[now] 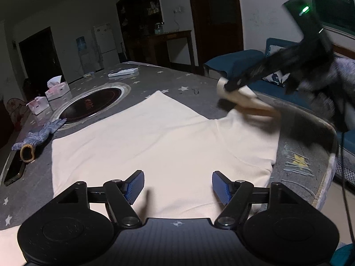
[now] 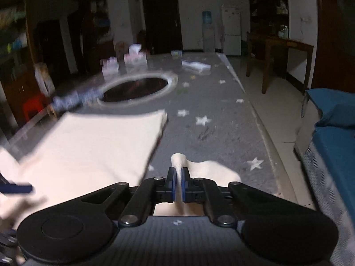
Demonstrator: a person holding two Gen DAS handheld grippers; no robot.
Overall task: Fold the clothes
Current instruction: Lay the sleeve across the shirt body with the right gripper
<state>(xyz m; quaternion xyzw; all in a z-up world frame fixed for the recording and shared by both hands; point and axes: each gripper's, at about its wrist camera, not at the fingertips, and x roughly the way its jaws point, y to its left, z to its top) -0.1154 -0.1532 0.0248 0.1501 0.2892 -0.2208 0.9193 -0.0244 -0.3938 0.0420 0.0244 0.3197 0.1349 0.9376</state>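
The cream garment (image 1: 155, 137) lies spread flat on the grey star-patterned tabletop (image 1: 177, 77), near the round dark inset (image 1: 93, 104).

Only the left wrist view shows the left hand-held gripper (image 1: 178, 185) with its blue pads standing wide apart above the cloth, nothing between them. That view also shows the right hand-held gripper (image 1: 230, 86) from outside, lifting a sleeve off the tabletop's edge.

The right wrist view shows the pinch up close: the pads are closed on a fold of sleeve (image 2: 179, 161).

A knitted glove (image 1: 37, 135), a phone (image 1: 13, 170) and tissue boxes (image 1: 56, 89) sit beyond the garment. The room is dim, with a blue sofa (image 1: 239, 62), fridge (image 2: 230, 33) and wooden desk (image 2: 279, 46).
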